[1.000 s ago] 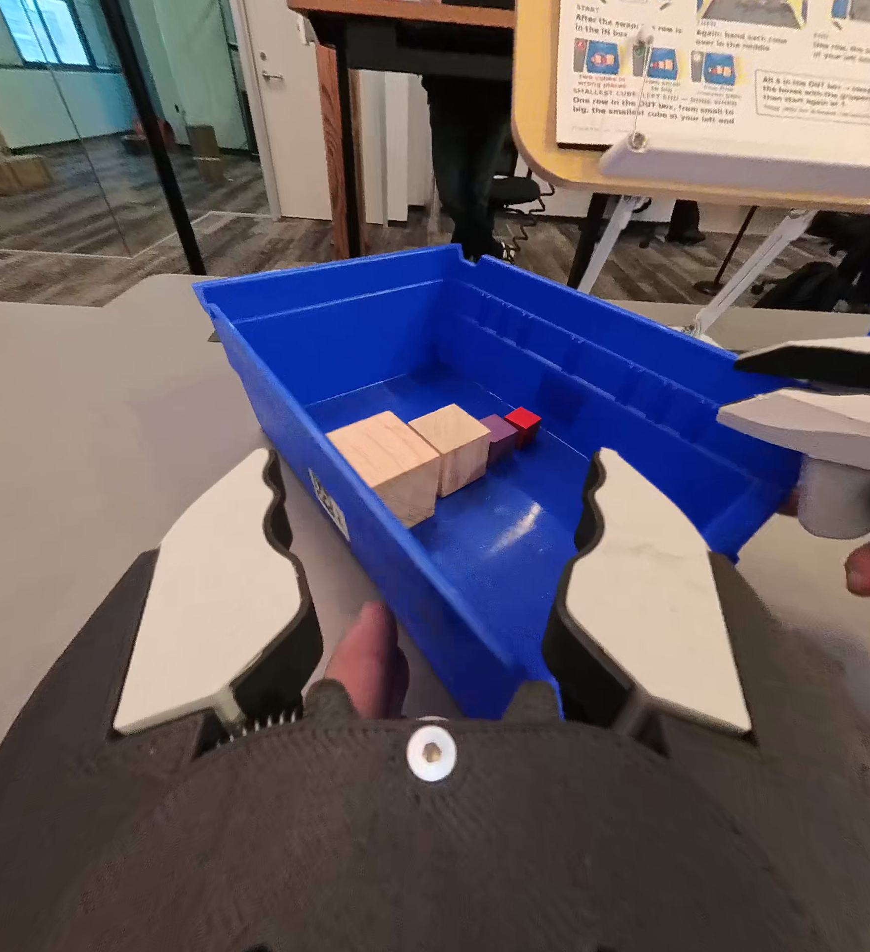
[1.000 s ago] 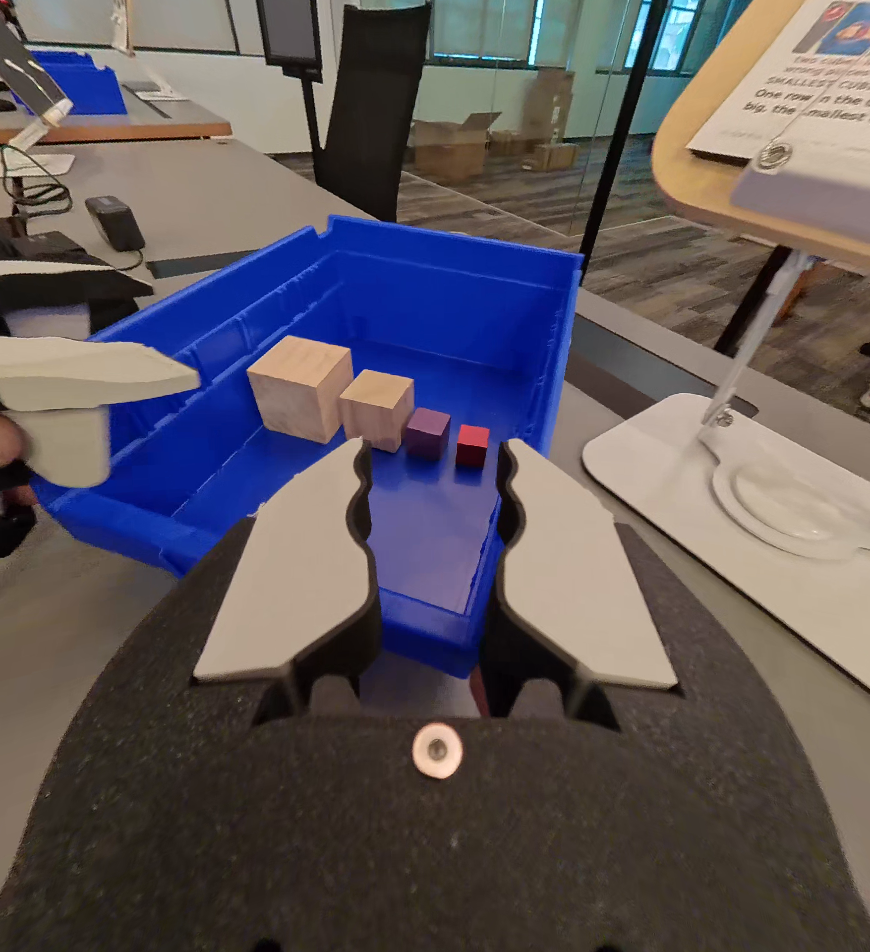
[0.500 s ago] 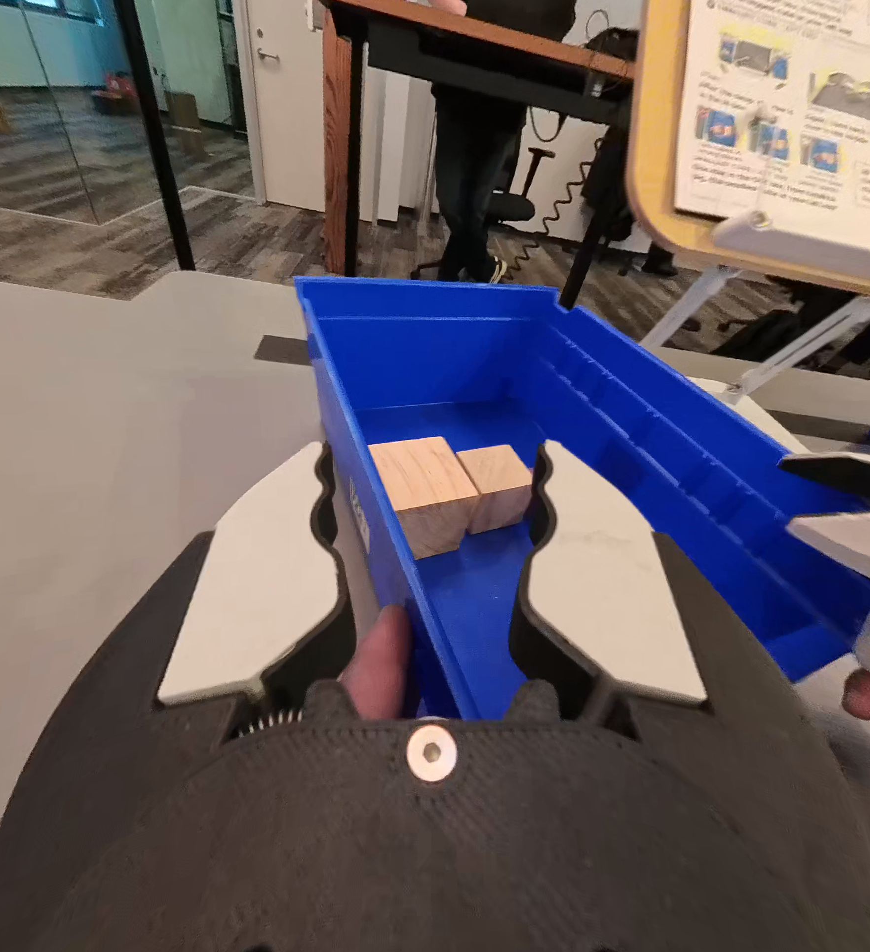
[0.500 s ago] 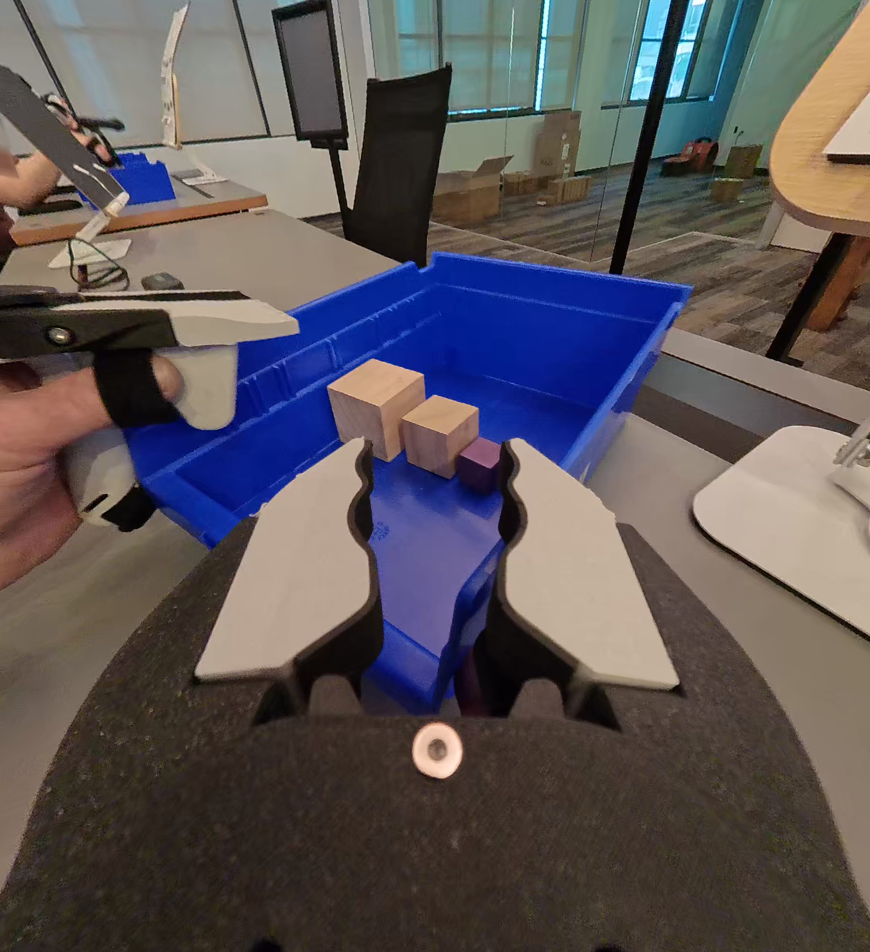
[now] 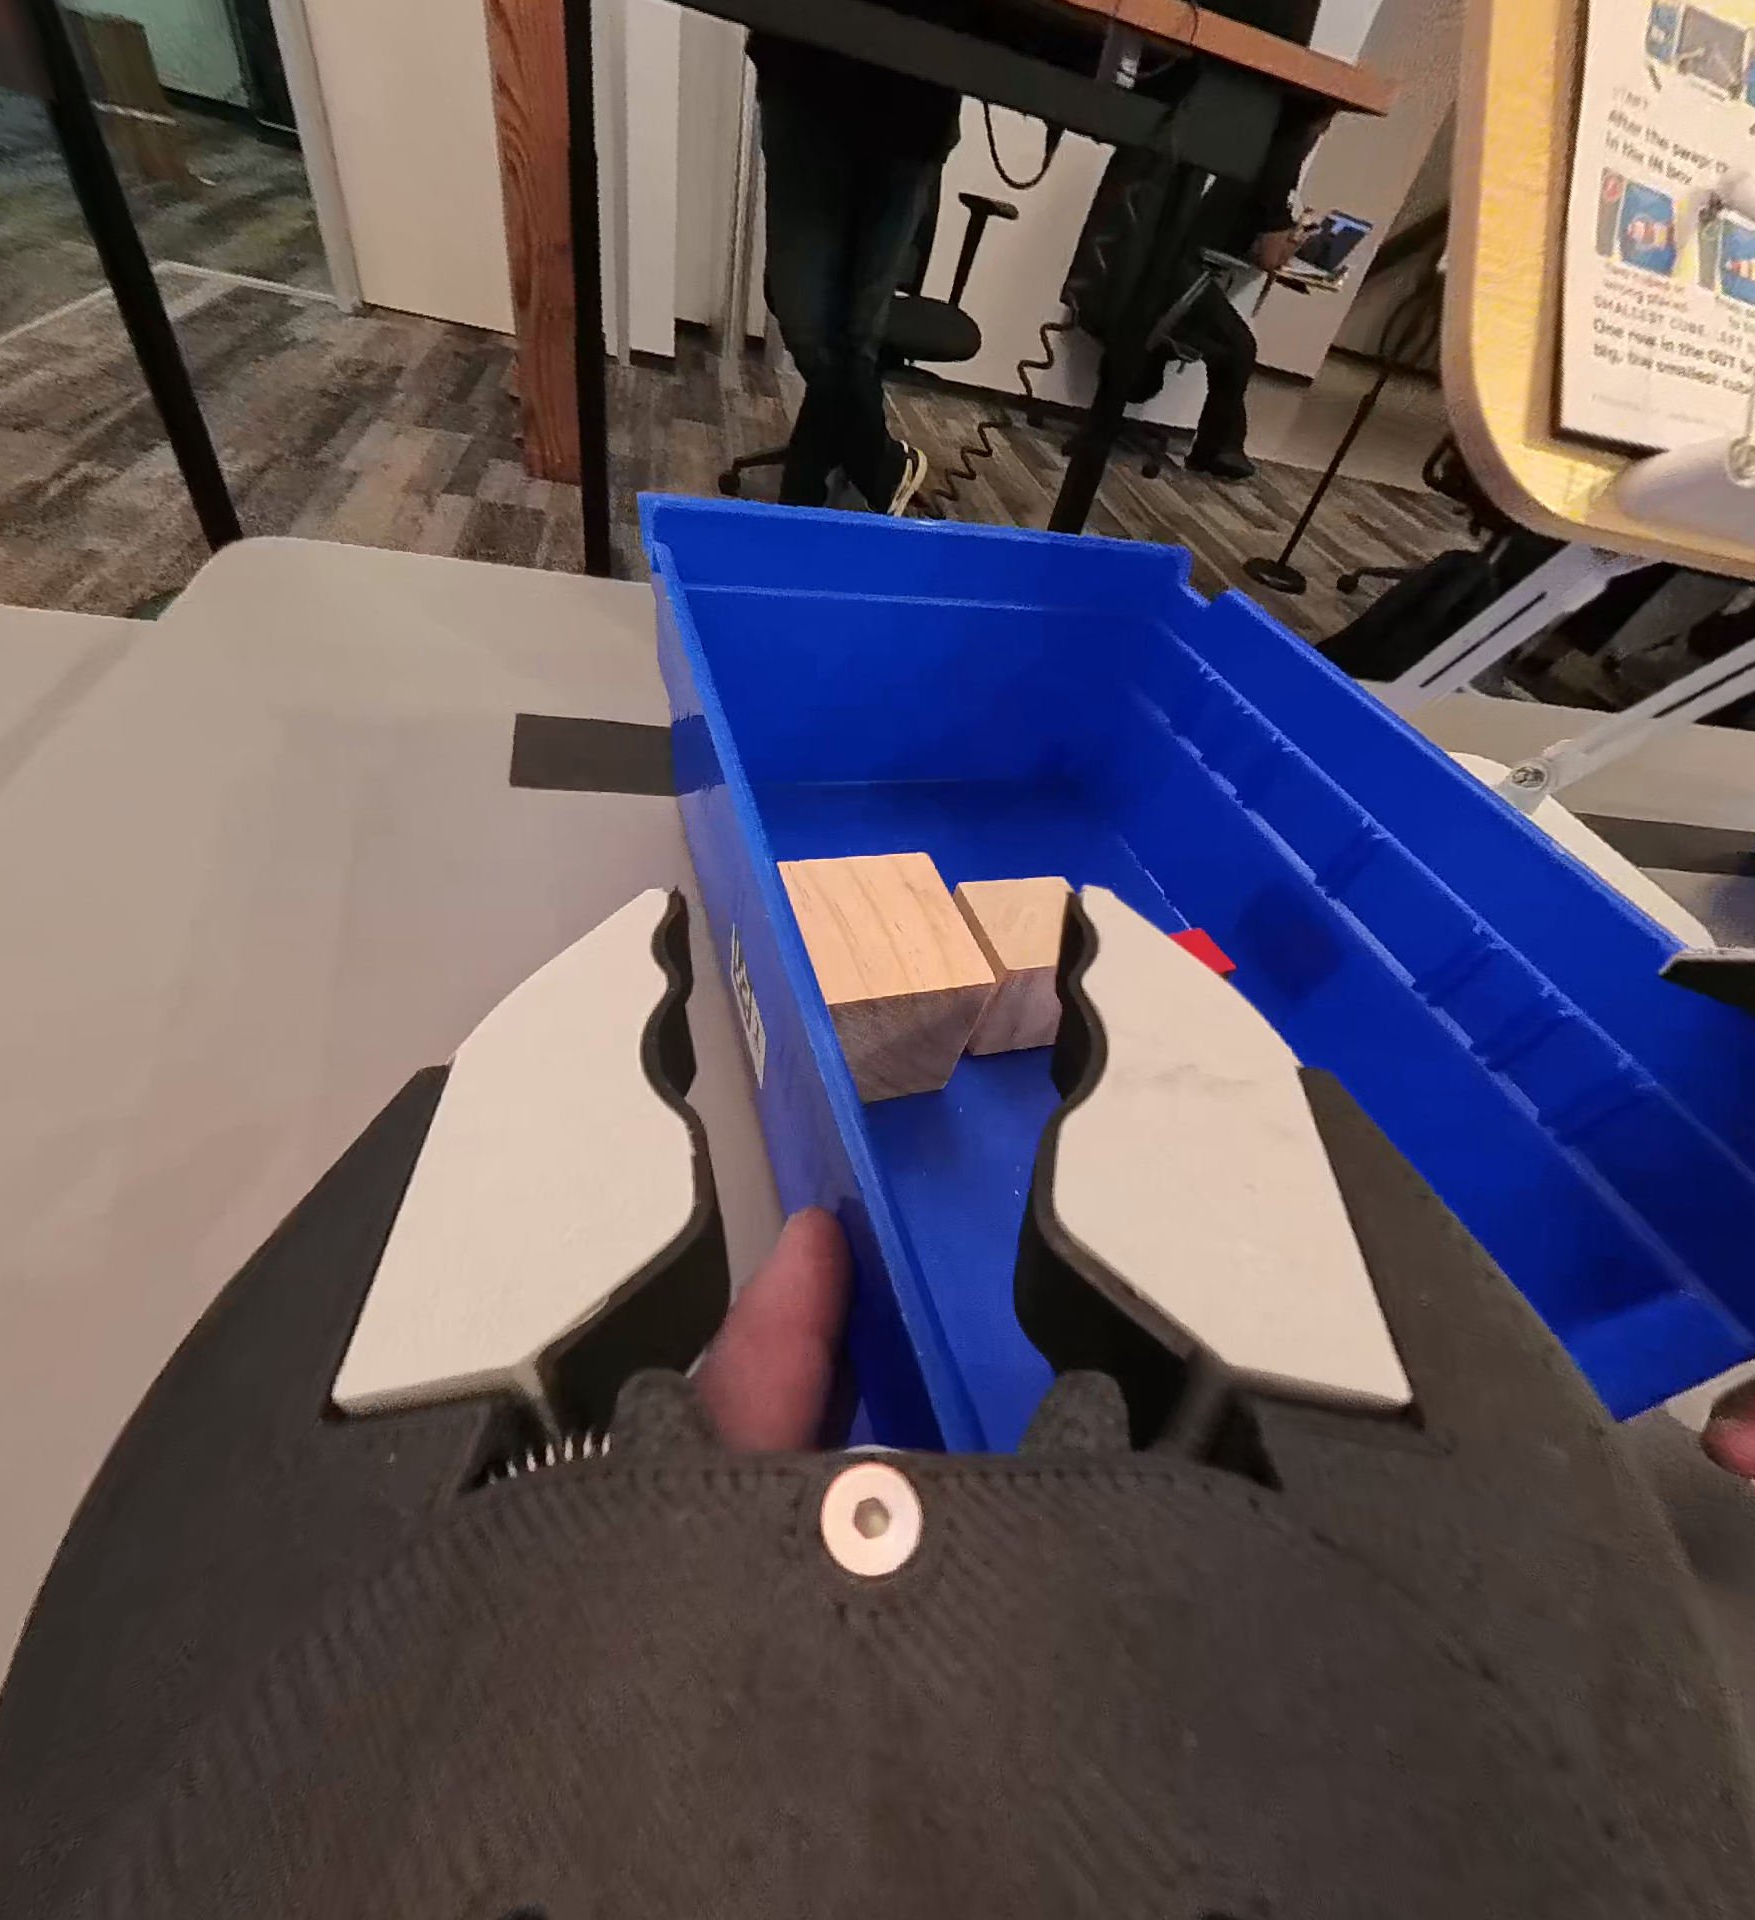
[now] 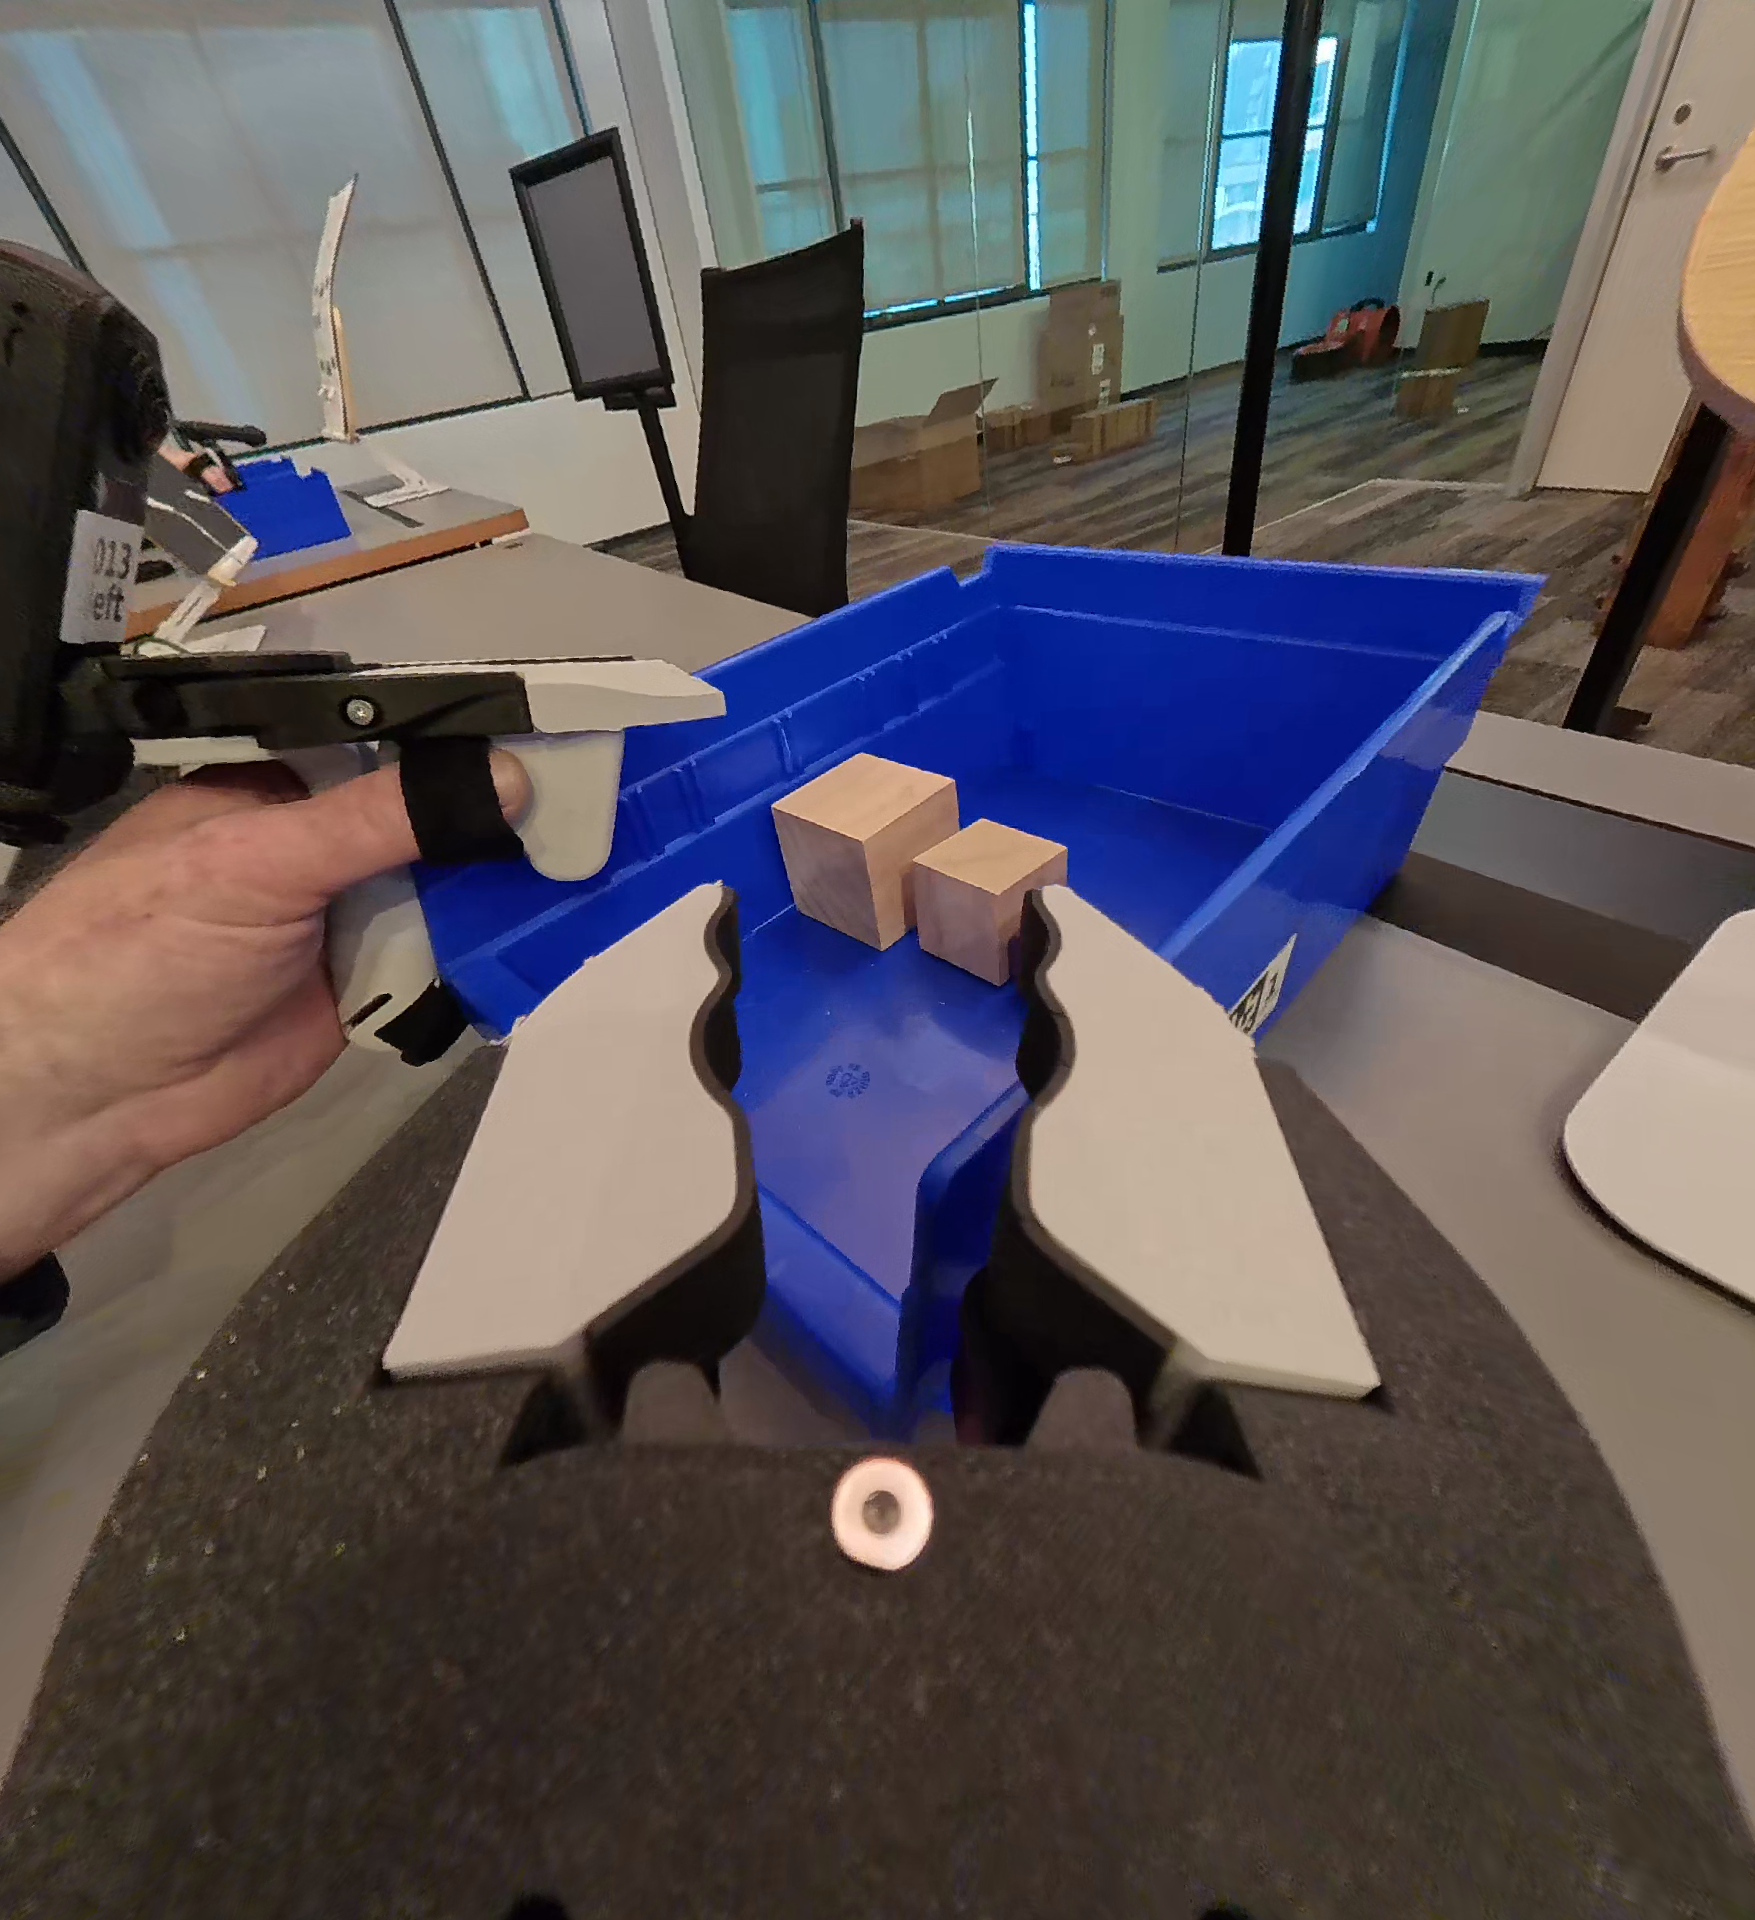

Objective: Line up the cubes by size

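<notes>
A blue bin (image 5: 956, 540) stands on the grey table and also shows in the right wrist view (image 6: 1268, 582). In it a large wooden cube (image 5: 883, 935) (image 6: 862, 821) touches a medium wooden cube (image 5: 1018, 925) (image 6: 987, 873) in a row. A small red cube (image 5: 1202, 951) peeks out behind my left gripper's right finger. My left gripper (image 5: 875, 899) is open and empty, its fingers astride the bin's left wall without touching it; it also shows in the right wrist view (image 6: 634, 696). My right gripper (image 6: 878, 894) is open and empty over the bin's near corner.
A board with an instruction sheet (image 5: 1631, 260) hangs on a stand at the right, with its white base plate (image 6: 1725, 1091) on the table. A strip of black tape (image 5: 587, 753) lies left of the bin. A person (image 5: 852, 208) stands beyond the table.
My left gripper's fingers have narrowed from wide open and it has swung over the bin's left wall. The right gripper has shifted along the bin's near end. The cubes have not moved.
</notes>
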{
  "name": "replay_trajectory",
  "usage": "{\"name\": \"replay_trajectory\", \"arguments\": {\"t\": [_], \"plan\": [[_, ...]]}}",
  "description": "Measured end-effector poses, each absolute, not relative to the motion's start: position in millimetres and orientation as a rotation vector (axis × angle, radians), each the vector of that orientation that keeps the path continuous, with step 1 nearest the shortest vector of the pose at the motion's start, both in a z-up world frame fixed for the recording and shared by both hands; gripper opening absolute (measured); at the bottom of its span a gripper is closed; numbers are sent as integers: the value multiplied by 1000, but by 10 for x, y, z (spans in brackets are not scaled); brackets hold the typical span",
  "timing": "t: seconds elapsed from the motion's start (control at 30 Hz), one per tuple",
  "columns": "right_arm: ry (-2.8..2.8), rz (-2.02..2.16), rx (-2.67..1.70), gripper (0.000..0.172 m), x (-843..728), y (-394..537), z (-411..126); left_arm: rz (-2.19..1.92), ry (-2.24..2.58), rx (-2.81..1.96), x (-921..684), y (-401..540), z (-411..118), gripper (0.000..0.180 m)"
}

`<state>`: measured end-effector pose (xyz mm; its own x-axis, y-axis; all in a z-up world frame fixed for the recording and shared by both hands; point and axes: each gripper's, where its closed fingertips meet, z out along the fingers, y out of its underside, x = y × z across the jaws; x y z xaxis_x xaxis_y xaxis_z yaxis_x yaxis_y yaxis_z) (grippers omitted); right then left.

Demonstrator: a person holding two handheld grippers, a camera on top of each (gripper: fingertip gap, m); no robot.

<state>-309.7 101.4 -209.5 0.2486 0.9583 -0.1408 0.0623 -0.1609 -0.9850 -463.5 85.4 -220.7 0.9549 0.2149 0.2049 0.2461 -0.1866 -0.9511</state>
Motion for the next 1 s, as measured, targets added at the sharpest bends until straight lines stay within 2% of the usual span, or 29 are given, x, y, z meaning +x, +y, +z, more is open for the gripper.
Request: {"name": "replay_trajectory", "arguments": {"t": [0.1, 0.2, 0.23, 0.4, 0.47, 0.7, 0.9, 1.0], "plan": [[-997, 1115, -1478, 50, -3162, 1039, -2087, -50, -325, -1760, -4708, 906, -2194, 68], [-1047, 1135, -1477, 49, -3147, 1014, -2092, -2, -314, -1754, -4842, 888, -2138, 81], [-1052, 1129, -1468, 49, -3086, 1014, -2080, 33, -317, -1747, -4910, 835, -2067, 80], [-1104, 1111, -1396, 48, -2510, 921, -2063, 351, 28, -1737, -4757, 654, -1312, 83], [-1141, 1099, -1375, 48, -2254, 866, -2114, 411, 288, -1782, -4437, 784, -1205, 82], [-1118, 1088, -1290, 40, -1650, 787, -2105, 307, 1029, -2078, -3602, 1402, -1924, 65], [-1136, 1164, -1279, 40, -1656, 758, -2095, 316, 1424, -2286, -3486, 1768, -2538, 60], [-1151, 1163, -1265, 39, -1660, 729, -2097, 287, 1492, -2363, -3537, 1905, -2740, 51]]}}
